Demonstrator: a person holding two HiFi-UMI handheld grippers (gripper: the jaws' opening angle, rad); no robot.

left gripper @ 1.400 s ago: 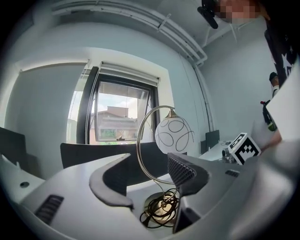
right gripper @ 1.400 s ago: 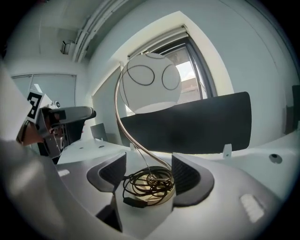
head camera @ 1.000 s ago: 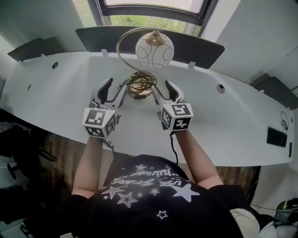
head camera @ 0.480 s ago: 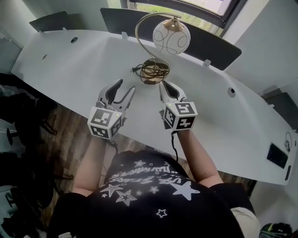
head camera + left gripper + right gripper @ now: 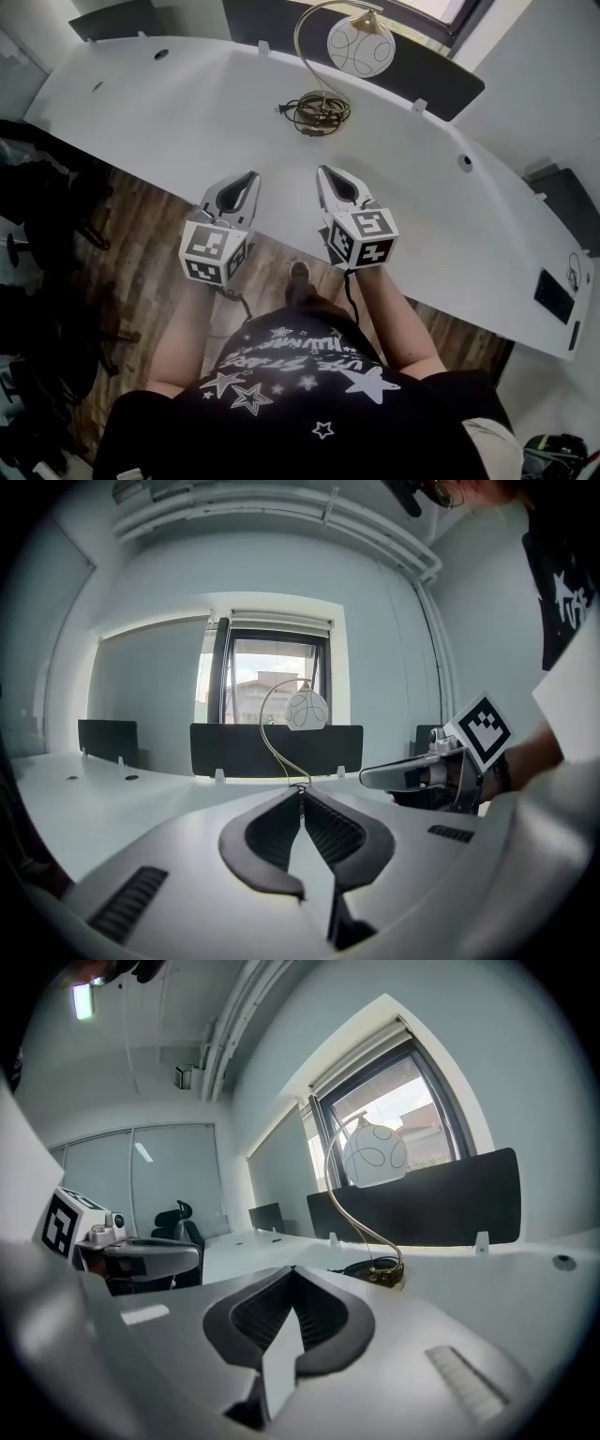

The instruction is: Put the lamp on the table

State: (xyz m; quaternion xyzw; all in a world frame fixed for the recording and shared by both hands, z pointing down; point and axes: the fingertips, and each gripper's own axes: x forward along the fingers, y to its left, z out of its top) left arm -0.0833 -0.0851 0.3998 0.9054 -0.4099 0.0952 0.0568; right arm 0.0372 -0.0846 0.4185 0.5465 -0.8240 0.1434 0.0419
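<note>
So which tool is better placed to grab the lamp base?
Right, probably. The right tool points almost straight at the lamp base; the left tool sits off to the side. Both are shut.

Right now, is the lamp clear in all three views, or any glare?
Head view: lamp sharp, evenly lit. Left gripper view: small, backlit by the bright window, edges bent by the lens. Right gripper view: same bending, window washed out.

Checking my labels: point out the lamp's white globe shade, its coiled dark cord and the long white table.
White globe shade (image 5: pixel 361 45): head view, globe's middle.
Coiled dark cord (image 5: pixel 328 108): head view, the coil's loops.
Long white table (image 5: pixel 169 103): head view, bare top, left part.
</note>
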